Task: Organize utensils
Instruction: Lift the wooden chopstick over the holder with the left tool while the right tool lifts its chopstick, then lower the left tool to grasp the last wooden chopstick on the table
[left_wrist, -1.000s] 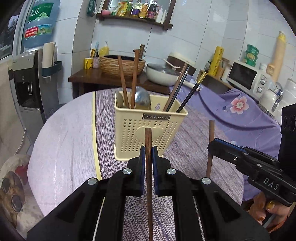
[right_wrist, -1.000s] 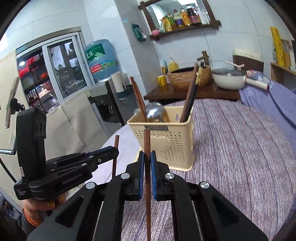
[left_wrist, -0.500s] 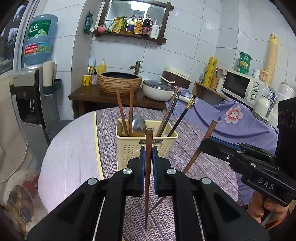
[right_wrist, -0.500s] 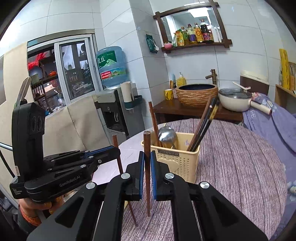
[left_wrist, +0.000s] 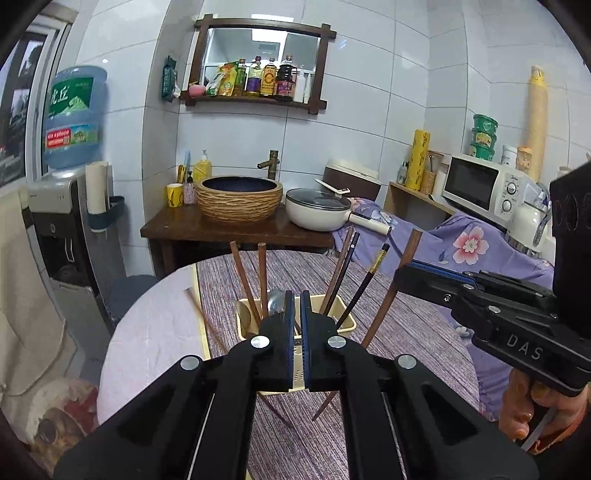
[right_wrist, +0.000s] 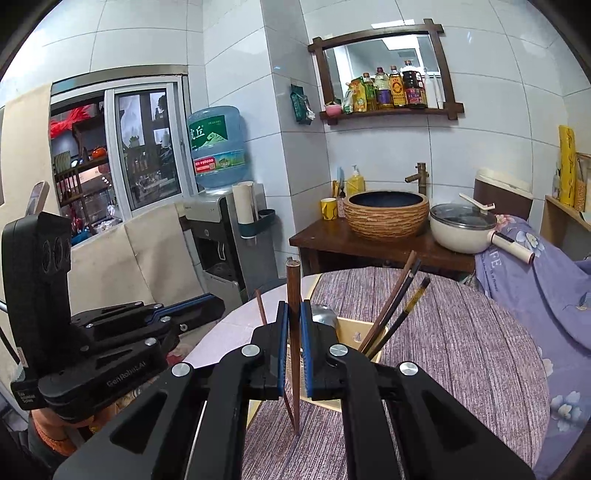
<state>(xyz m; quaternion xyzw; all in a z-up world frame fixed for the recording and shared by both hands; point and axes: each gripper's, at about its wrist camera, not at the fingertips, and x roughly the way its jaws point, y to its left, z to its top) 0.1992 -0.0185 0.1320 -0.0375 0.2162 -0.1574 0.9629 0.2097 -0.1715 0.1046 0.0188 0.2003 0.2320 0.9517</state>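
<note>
White kitchen tiles backed the round table (right_wrist: 461, 350), where the cream basket (left_wrist: 243, 325) stood at our twelve o'clock, already holding several chopsticks (left_wrist: 341, 269) and a spoon (left_wrist: 275, 301). Just before it, our right gripper (right_wrist: 293, 306) was clenched on one brown chopstick (right_wrist: 293, 280), held upright. Our left gripper (left_wrist: 295, 295) was clenched too. A slanted chopstick (left_wrist: 201, 314) ran behind its fingers toward ten o'clock, but we could not tell whether the pads pinched it. We judged the sorting mostly done, since only these last sticks were not yet in the basket.
</note>
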